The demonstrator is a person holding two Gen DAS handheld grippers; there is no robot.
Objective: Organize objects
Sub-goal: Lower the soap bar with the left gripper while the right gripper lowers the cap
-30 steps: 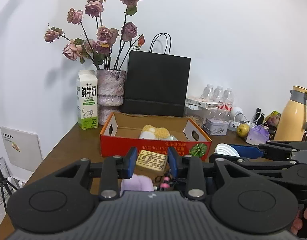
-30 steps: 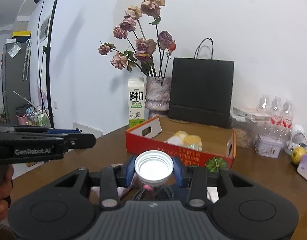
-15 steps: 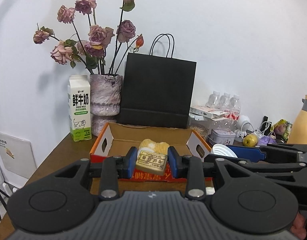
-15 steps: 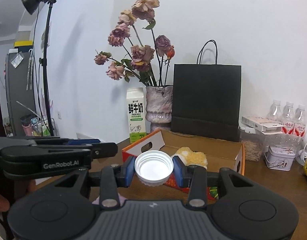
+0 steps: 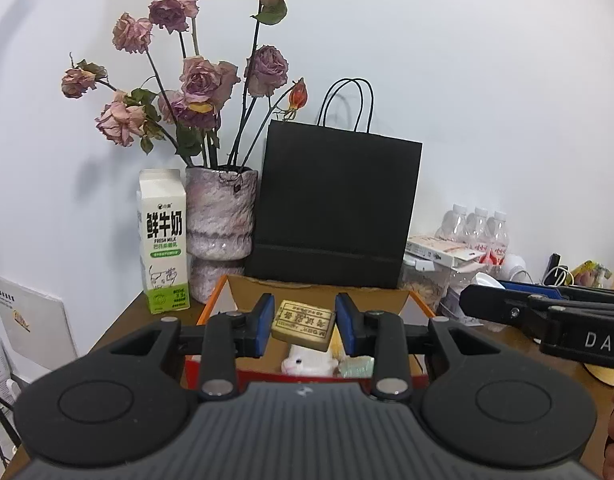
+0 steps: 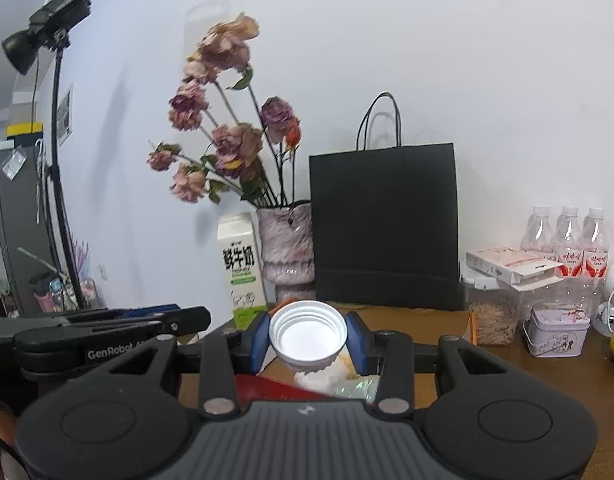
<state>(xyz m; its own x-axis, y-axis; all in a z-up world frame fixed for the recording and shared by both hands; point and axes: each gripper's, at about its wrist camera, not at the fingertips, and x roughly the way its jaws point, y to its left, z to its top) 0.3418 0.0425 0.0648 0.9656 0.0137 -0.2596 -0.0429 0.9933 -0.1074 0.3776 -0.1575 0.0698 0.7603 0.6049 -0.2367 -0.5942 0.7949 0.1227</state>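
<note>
In the left wrist view my left gripper (image 5: 305, 326) is shut on a tan rectangular block (image 5: 303, 322) with printed characters, held tilted above the open red cardboard box (image 5: 211, 372). White and yellow soft items (image 5: 307, 362) lie in the box just below the block. In the right wrist view my right gripper (image 6: 307, 342) is shut on a white ribbed bottle cap (image 6: 307, 330), open side facing the camera, over the box's red near wall (image 6: 275, 390). The two grippers hover side by side, each showing at the edge of the other's view.
Behind the box stand a milk carton (image 5: 163, 240), a pink vase of dried roses (image 5: 219, 216) and a black paper bag (image 5: 335, 208). To the right are water bottles (image 6: 567, 240), a grain jar (image 6: 493, 320), a small tin (image 6: 555, 330) and a lamp stand (image 6: 59, 160) far left.
Both grippers have moved forward and a little up with block and cap held. The box has slid from ahead of them to beneath their fingers, and the vase and bag look nearer.
</note>
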